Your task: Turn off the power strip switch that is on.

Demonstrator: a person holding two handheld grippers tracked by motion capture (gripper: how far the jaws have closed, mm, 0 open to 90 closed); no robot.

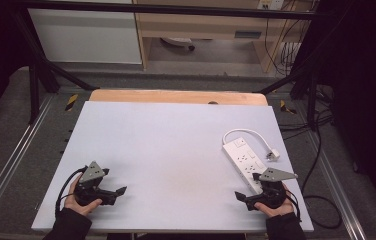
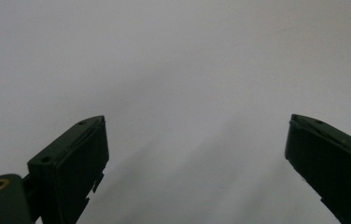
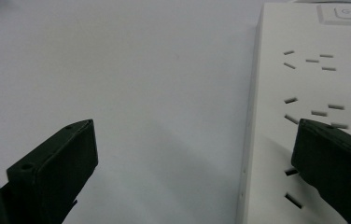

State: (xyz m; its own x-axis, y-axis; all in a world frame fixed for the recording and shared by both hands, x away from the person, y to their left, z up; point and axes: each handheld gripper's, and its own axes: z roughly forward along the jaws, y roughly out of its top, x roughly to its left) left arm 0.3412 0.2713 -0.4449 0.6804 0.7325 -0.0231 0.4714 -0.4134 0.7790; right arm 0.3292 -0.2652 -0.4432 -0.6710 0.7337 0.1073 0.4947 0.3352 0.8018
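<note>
A white power strip (image 1: 243, 156) lies at the right of the white table board (image 1: 166, 150), its white cable (image 1: 246, 131) looping back to a plug (image 1: 274, 155) beside it. My right gripper (image 1: 246, 186) rests at the strip's near end, open and holding nothing. In the right gripper view the jaws (image 3: 194, 140) stand wide, and the right-hand one hangs over the strip (image 3: 313, 79) near its sockets. My left gripper (image 1: 116, 182) sits at the front left of the board. It is open (image 2: 197, 135) over bare white surface.
A wooden edge (image 1: 176, 96) shows behind the board. Black frame bars (image 1: 36, 75) stand at the back corners. Dark cables (image 1: 321, 150) trail on the floor to the right. A light cabinet (image 1: 201, 30) stands at the back.
</note>
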